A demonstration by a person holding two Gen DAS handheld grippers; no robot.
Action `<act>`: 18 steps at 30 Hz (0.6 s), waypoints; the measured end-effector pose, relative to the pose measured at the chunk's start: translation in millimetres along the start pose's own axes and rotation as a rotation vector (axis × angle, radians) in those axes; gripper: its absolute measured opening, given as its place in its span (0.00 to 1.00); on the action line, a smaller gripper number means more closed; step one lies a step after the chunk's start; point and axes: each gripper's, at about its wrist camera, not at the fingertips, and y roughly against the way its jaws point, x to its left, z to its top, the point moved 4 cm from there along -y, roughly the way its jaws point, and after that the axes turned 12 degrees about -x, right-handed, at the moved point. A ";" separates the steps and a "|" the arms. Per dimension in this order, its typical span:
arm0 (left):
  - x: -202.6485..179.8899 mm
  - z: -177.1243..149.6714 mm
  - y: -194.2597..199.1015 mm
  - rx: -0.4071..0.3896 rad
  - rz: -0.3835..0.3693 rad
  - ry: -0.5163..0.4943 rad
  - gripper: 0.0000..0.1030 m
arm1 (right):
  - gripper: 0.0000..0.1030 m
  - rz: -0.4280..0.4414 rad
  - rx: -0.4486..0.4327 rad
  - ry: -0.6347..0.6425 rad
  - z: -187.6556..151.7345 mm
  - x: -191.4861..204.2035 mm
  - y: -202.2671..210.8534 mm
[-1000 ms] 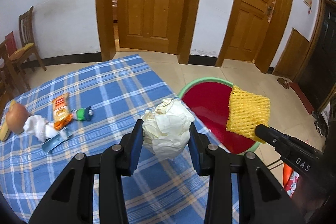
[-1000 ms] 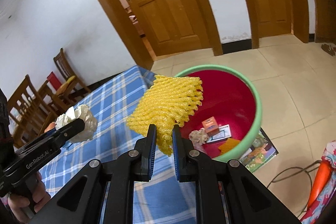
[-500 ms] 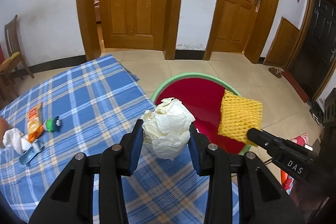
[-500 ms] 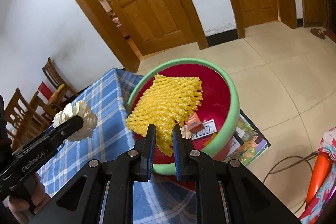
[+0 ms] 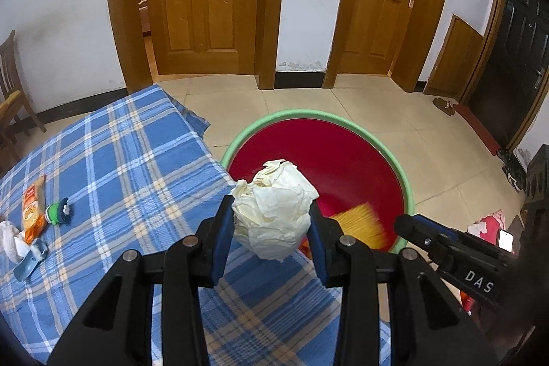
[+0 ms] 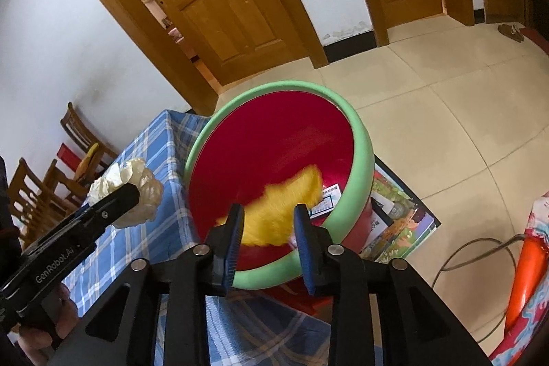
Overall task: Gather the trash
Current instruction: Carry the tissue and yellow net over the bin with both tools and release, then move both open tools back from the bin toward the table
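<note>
My left gripper point(image 5: 271, 228) is shut on a crumpled ball of white paper point(image 5: 274, 208) and holds it over the table edge beside the red bin with a green rim point(image 5: 308, 116). My right gripper point(image 6: 267, 228) is open above the bin point(image 6: 363, 146). The yellow foam net point(image 6: 284, 211) is blurred and falling free between the right gripper's fingers into the bin. It also shows as a yellow blur in the left wrist view point(image 5: 362, 223). The paper ball shows at the left of the right wrist view point(image 6: 127, 191).
The blue plaid table point(image 5: 120, 160) holds an orange snack wrapper point(image 5: 32, 208), a green cap point(image 5: 56, 211), a white wad point(image 5: 10, 239) and a blue scrap point(image 5: 29, 261). Boxes and paper lie in the bin point(image 6: 329, 201). Magazines point(image 6: 398, 222) lie on the floor. Chairs point(image 6: 51, 180) stand at left.
My right gripper has opened and let go of the yellow foam net, which drops into the bin. Both grippers have moved closer over the bin. The left keeps its hold on the paper ball.
</note>
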 end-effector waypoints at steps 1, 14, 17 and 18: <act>-1.9 -0.3 -1.3 0.001 0.000 -0.004 0.39 | 0.32 -0.002 -0.007 0.002 0.8 -0.3 1.1; -10.5 -4.3 -24.5 0.031 -0.001 -0.024 0.42 | 0.38 -0.025 -0.020 0.010 3.4 -9.5 3.6; -10.9 -5.0 -24.7 0.018 0.013 -0.030 0.56 | 0.39 -0.034 -0.021 0.005 3.9 -10.1 4.0; -10.6 -5.0 -24.1 0.013 0.016 -0.028 0.58 | 0.39 -0.034 -0.021 0.003 3.9 -10.4 4.0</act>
